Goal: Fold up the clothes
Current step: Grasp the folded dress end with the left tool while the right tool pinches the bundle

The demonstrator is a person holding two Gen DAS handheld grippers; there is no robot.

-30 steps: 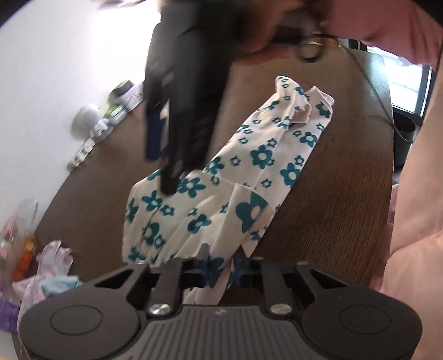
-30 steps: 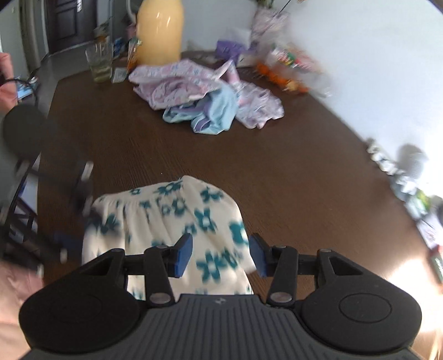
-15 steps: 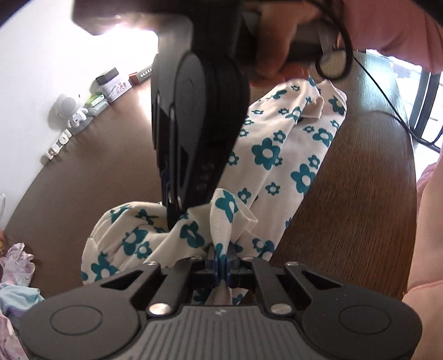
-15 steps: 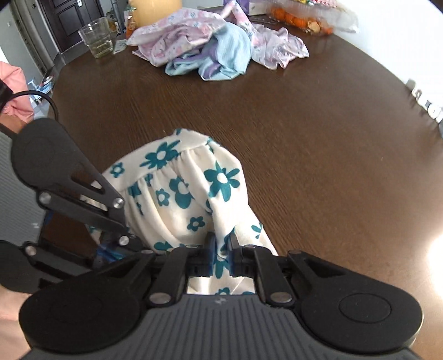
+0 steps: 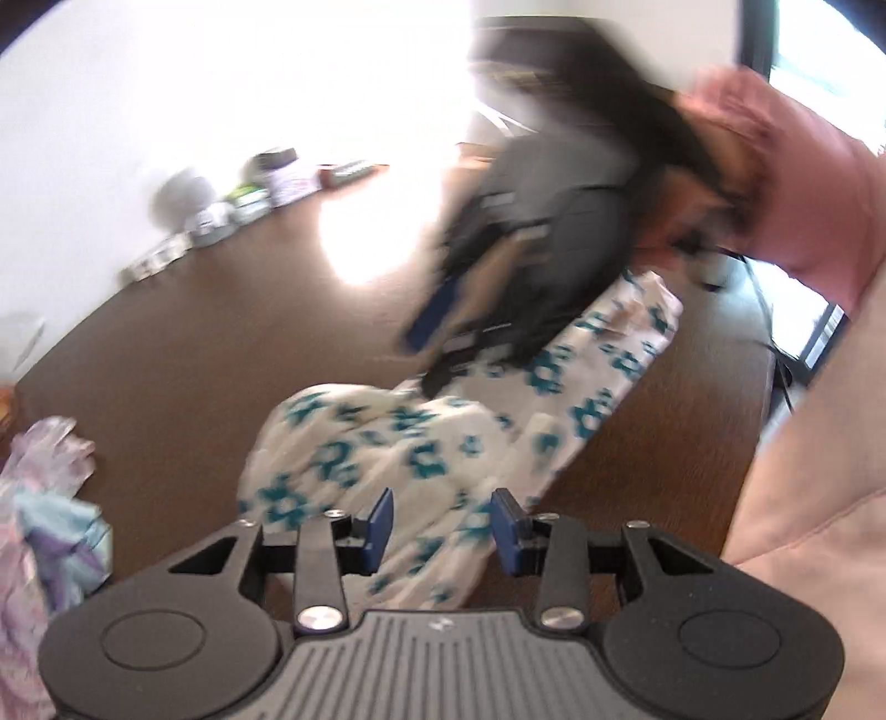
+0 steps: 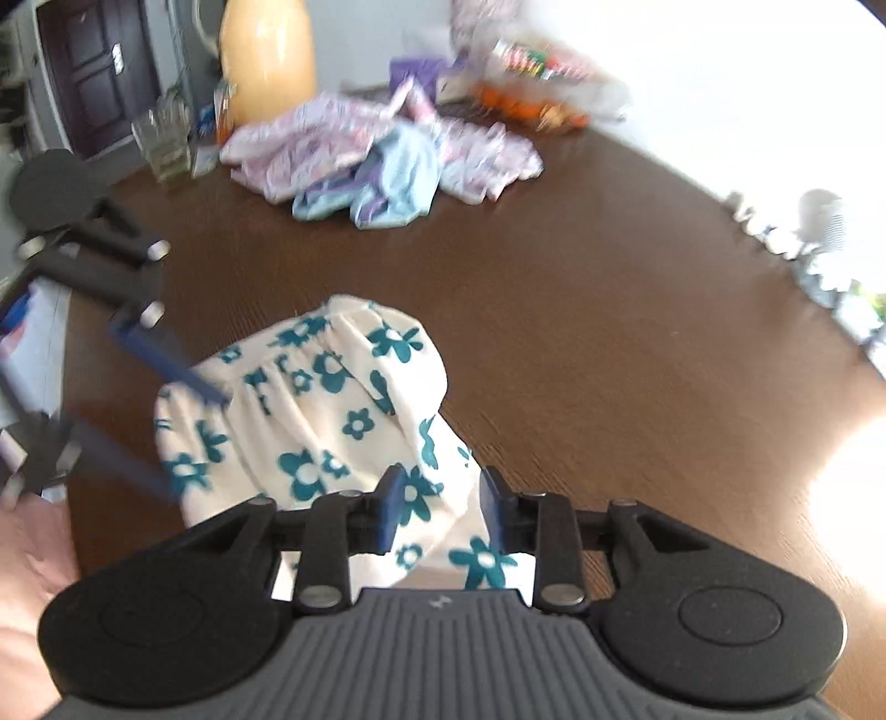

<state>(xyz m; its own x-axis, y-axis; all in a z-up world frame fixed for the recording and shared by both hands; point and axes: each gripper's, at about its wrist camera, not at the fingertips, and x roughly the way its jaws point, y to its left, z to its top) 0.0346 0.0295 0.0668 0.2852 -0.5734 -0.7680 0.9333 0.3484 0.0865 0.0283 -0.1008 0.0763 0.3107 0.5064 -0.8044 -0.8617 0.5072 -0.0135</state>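
— Grippers first: how do they stand?

— Left gripper [image 5: 441, 523] has its blue pads parted and its jaws are opening; the white garment with teal flowers [image 5: 421, 443] lies below and between the pads, but they do not press on it. It has let go.

— And the other?

— Right gripper [image 6: 437, 512] is the same: jaws opening, blue pads standing apart on either side of a strip of the flowered cloth, with no pinch on it. In the left wrist view it shows as a dark blur above the far half of the garment, carried by a hand with a pink sleeve [image 5: 797, 183].

— Where is the garment itself?

— On the dark brown worktop [image 6: 581, 310], loosely folded over on itself, with a rounded, gathered end pointing toward the middle of the worktop and a long end running back toward the person.

— Anything else on the worktop?

— Well apart from it, a heap of pink-patterned and light blue clothes [image 6: 382, 160]. Beyond the heap stand a drinking glass [image 6: 161, 141] and a large orange bottle [image 6: 266, 52], and near the wall lies a clear bag of colourful items [image 6: 531, 72]. Small objects line the worktop's edge along the white wall [image 5: 221, 216]; they are too blurred to name.
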